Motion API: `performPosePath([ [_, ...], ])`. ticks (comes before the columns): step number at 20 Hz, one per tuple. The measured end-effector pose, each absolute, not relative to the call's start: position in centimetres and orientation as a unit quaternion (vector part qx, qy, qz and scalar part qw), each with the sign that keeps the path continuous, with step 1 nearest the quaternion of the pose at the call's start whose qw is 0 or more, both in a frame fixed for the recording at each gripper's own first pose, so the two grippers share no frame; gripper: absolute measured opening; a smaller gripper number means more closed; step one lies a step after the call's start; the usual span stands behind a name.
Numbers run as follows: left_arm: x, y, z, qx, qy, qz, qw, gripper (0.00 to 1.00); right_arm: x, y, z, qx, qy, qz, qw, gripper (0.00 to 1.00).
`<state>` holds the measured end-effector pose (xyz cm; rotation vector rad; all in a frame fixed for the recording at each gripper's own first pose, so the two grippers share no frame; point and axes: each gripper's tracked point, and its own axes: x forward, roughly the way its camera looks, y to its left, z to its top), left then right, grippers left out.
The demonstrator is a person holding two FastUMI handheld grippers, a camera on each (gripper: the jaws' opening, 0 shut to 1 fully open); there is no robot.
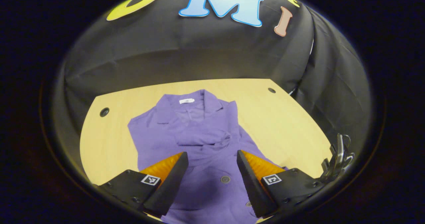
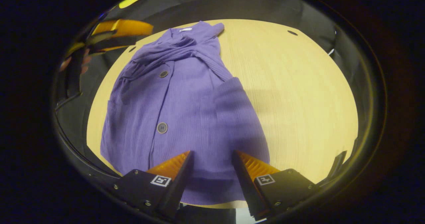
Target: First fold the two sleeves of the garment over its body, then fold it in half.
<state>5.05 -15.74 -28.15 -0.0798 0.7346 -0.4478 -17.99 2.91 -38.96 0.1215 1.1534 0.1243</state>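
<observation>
1. Pale wooden surface point(image 2: 298, 94) inside a black-draped booth carries the purple garment point(image 2: 186, 111), which lies flat with its collar toward the far wall and its hem at the near edge.
2. Both sleeves point(image 1: 206, 141) appear already drawn across the chest, bunched together just below the collar, so the half fold looks like the step left.
3. Left gripper point(image 1: 212, 166) hovers over the middle of the garment with jaws spread wide, nothing between them; it also appears at the upper left of the right gripper view, held by a hand.
4. Right gripper point(image 2: 211, 162) sits over the hem near the front edge, jaws likewise wide and empty.
5. Risk: the sleeves are loosely crumpled rather than flat, so lifting the hem over them could trap a lump or drag them out sideways.
6. Risk: if one side pinches only the top layer, the back layer would lag and the fold would come out crooked.
7. Risk: the hem lies close to the surface's edge, so a jaw might catch the edge or push cloth off it.
</observation>
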Motion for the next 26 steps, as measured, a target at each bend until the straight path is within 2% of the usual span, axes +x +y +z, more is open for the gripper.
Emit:
performPosePath([
  [1, 3.9, -14.8, -28.7, -0.039, 0.361, -0.212, 0.907, 0.99, -18.1, 2.9, -39.0, 0.057, 0.548, 0.057, 0.833, 0.78],
  [2, 2.8, -14.0, -29.4, -0.039, 0.367, -0.206, 0.906, 0.94, -18.1, 2.8, -39.0, 0.054, 0.552, 0.054, 0.83, 0.78],
  [3, 1.5, -13.0, -30.1, -0.037, 0.375, -0.201, 0.904, 0.93, -18.2, 2.7, -39.0, 0.052, 0.555, 0.052, 0.828, 0.78],
  [6, -2.4, -10.5, -31.9, -0.032, 0.396, -0.189, 0.898, 0.96, -18.6, 2.5, -39.0, 0.035, 0.568, 0.048, 0.821, 0.77],
  [7, -3.6, -9.7, -32.4, -0.03, 0.404, -0.182, 0.896, 0.94, -18.7, 2.4, -39.0, 0.025, 0.572, 0.047, 0.819, 0.78],
  [8, -4.7, -9.1, -32.9, -0.031, 0.41, -0.178, 0.894, 0.96, -18.8, 2.3, -39.0, 0.012, 0.577, 0.047, 0.816, 0.78],
  [14, -11.0, -6.6, -35.2, -0.028, 0.447, -0.157, 0.88, 0.94, -19.0, 2.0, -38.8, -0.011, 0.596, 0.038, 0.802, 0.79],
  [17, -13.5, -5.9, -36.2, -0.028, 0.465, -0.149, 0.872, 0.94, -18.9, 1.9, -39.1, -0.014, 0.599, 0.036, 0.8, 0.77],
  [26, -19.0, -4.1, -40.0, -0.009, 0.549, -0.124, 0.827, 0.96, -18.8, 2.0, -39.1, -0.01, 0.6, 0.032, 0.799, 0.79],
])
